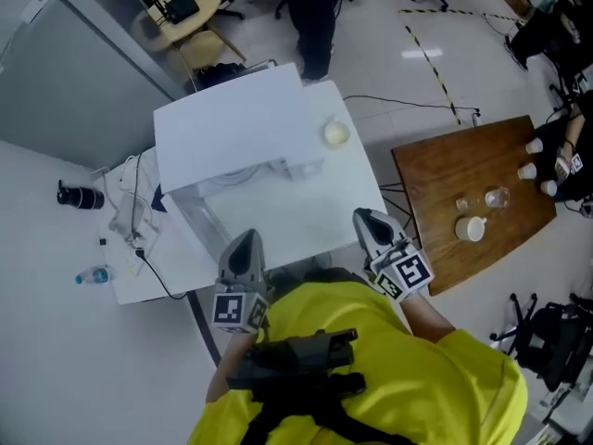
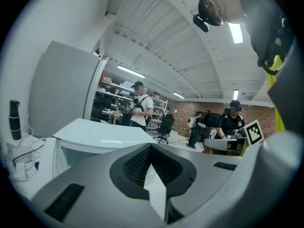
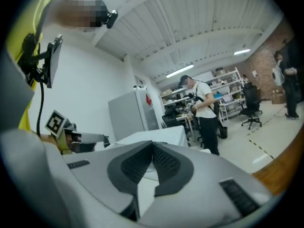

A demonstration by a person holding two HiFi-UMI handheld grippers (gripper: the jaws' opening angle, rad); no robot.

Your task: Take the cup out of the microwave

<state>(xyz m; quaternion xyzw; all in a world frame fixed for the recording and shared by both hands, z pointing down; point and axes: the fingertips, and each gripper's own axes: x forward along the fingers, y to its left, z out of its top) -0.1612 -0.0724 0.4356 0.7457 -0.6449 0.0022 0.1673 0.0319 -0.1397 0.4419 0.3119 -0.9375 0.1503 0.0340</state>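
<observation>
The white microwave (image 1: 232,123) stands at the far left of a white table (image 1: 315,216); its inside is hidden from me. A pale cup (image 1: 335,133) sits on the table just right of the microwave's far corner. My left gripper (image 1: 243,245) and right gripper (image 1: 371,222) are both held close to my chest at the table's near edge, well short of the cup. In the left gripper view the left gripper (image 2: 151,148) is shut with nothing between its pads. The right gripper (image 3: 153,145) in its own view is shut and empty too.
A wooden table (image 1: 435,174) at the right carries a white mug (image 1: 473,229), a glass (image 1: 498,197) and paper cups. Cables (image 1: 130,216), a black bottle (image 1: 79,197) and a water bottle (image 1: 94,274) lie left. A person (image 1: 315,7) stands beyond the microwave.
</observation>
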